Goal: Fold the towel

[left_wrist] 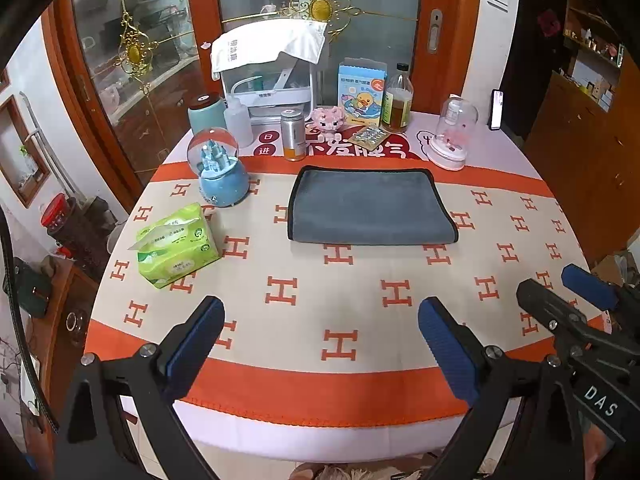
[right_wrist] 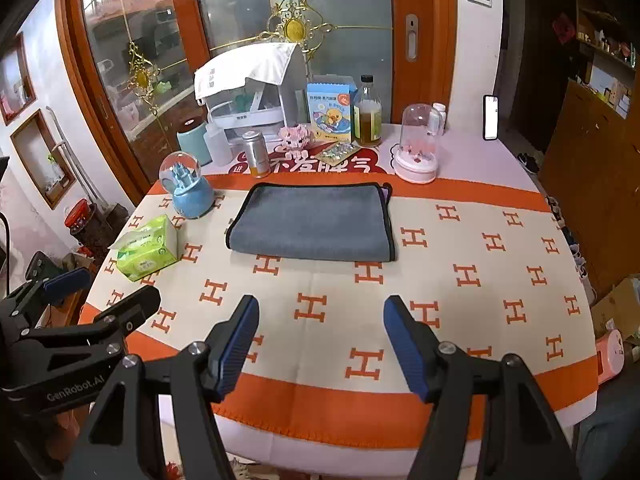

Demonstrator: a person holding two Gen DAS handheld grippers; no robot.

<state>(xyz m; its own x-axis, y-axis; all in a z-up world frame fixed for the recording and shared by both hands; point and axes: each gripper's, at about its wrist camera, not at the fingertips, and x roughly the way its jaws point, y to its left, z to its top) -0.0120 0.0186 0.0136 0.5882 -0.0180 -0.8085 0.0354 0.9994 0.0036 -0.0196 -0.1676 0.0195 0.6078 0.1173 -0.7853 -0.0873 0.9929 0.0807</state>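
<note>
Through the left wrist camera we see our left tool [left_wrist: 322, 332] spread wide and holding nothing above the near part of the table [left_wrist: 360, 396]. The grey towel [left_wrist: 370, 208] lies flat and folded well ahead of it, apart from both tools. A tissue pack [left_wrist: 176, 246] sits to the left.

Through the right wrist camera our right tool [right_wrist: 318, 340] is likewise spread and unloaded. The towel [right_wrist: 312, 222] lies ahead, between a snow globe [right_wrist: 188, 188] and a pink dome [right_wrist: 416, 144].
</note>
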